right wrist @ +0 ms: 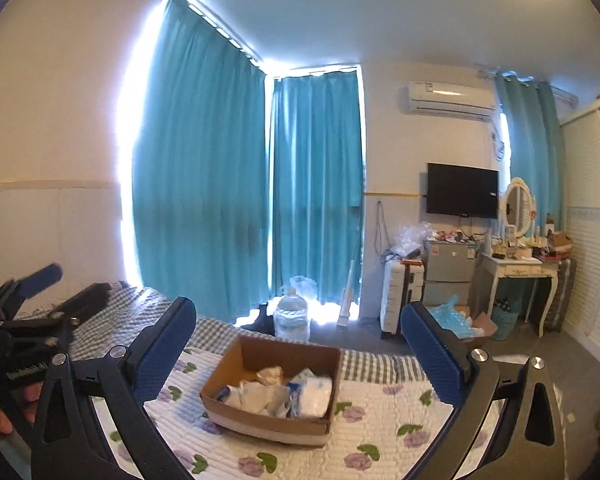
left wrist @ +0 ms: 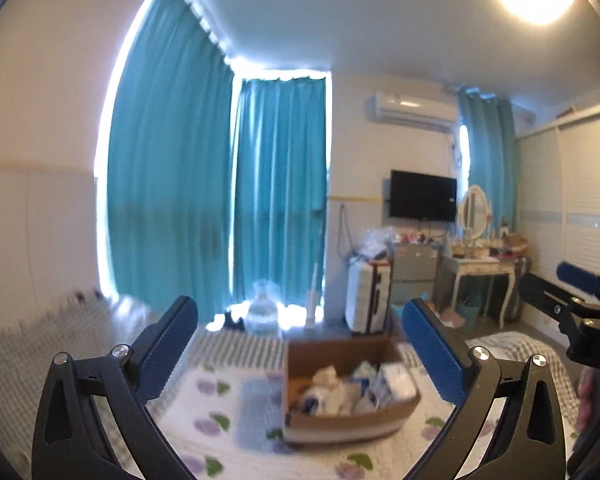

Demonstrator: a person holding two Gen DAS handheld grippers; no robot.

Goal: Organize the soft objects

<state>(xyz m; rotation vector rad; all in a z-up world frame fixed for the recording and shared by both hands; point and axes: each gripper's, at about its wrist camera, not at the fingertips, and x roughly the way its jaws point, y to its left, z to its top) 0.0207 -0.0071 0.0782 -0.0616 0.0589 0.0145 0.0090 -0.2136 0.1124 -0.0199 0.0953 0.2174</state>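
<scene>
A brown cardboard box point(left wrist: 296, 360) point(right wrist: 236, 356) sits on the bed's white quilt with purple flowers point(left wrist: 228, 416) point(right wrist: 380, 420). It holds white and pale blue soft items point(left wrist: 356, 392) point(right wrist: 284, 394), crumpled and in packets. My left gripper point(left wrist: 300, 344) is open and empty, raised above the bed with the box between and beyond its blue pads. My right gripper point(right wrist: 300, 344) is also open and empty, framing the box. Each gripper shows at the edge of the other's view: the right one point(left wrist: 572, 304), the left one point(right wrist: 32, 312).
A grey checked blanket point(right wrist: 140, 308) covers the bed's far side. Beyond the bed stand a large water bottle point(right wrist: 292, 318), a white suitcase point(right wrist: 400, 300), a small fridge point(right wrist: 448, 276) and a white dressing table point(right wrist: 520, 272). Teal curtains point(right wrist: 204, 160) cover the windows.
</scene>
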